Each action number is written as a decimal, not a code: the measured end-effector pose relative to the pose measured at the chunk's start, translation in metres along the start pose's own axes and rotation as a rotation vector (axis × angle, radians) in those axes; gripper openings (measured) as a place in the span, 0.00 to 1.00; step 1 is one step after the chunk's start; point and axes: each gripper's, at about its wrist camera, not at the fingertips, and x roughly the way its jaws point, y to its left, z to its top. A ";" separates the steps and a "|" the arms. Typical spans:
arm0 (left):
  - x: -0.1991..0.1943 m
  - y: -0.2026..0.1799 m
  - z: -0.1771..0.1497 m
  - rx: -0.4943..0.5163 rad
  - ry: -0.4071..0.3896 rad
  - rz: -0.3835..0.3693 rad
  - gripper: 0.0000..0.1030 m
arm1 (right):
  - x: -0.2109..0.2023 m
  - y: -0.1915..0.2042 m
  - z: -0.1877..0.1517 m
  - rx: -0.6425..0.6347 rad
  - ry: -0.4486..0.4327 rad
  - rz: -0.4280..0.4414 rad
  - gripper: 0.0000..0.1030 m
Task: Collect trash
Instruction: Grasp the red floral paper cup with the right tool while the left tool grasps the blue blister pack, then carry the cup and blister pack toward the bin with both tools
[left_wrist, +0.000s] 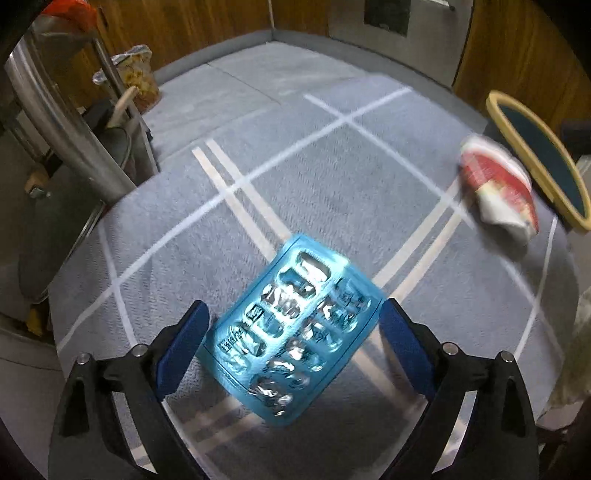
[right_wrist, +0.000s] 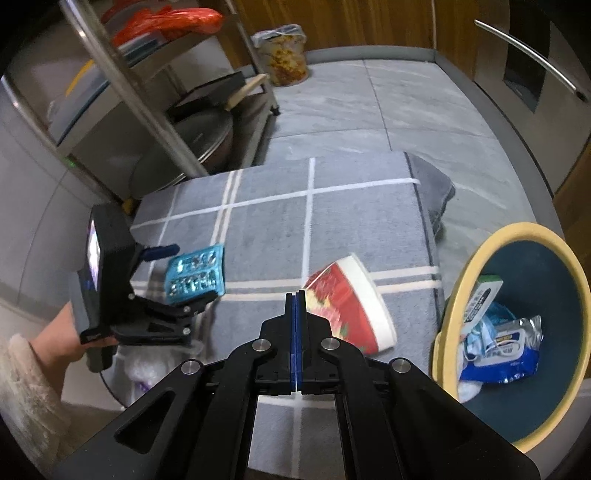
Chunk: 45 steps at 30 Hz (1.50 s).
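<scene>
A blue blister pack (left_wrist: 291, 332) lies on the grey checked cloth (left_wrist: 332, 177), between the pads of my left gripper (left_wrist: 293, 332). The jaws stand wide apart, with the pads at the pack's two edges. The pack also shows in the right wrist view (right_wrist: 195, 275), with the left gripper (right_wrist: 177, 273) around it. A crushed red and white paper cup (right_wrist: 351, 302) lies on its side on the cloth, just beyond my right gripper (right_wrist: 295, 297), which is shut and empty. The cup also shows in the left wrist view (left_wrist: 498, 184).
A dark bin with a yellow rim (right_wrist: 517, 229) stands at the right, holding wipe packs and other trash. A metal rack (right_wrist: 147, 110) with pans stands at the left. A lined bucket (right_wrist: 284, 55) stands at the back on the tiled floor.
</scene>
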 end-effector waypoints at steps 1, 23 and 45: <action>0.003 0.001 0.000 0.009 0.009 -0.003 0.90 | 0.003 -0.001 0.002 0.007 0.009 -0.005 0.01; 0.000 0.004 0.010 -0.002 0.010 -0.030 0.70 | 0.080 0.004 -0.008 -0.205 0.193 -0.240 0.82; -0.154 -0.054 0.011 -0.060 -0.169 0.066 0.70 | 0.041 -0.006 -0.015 -0.167 0.105 -0.197 0.13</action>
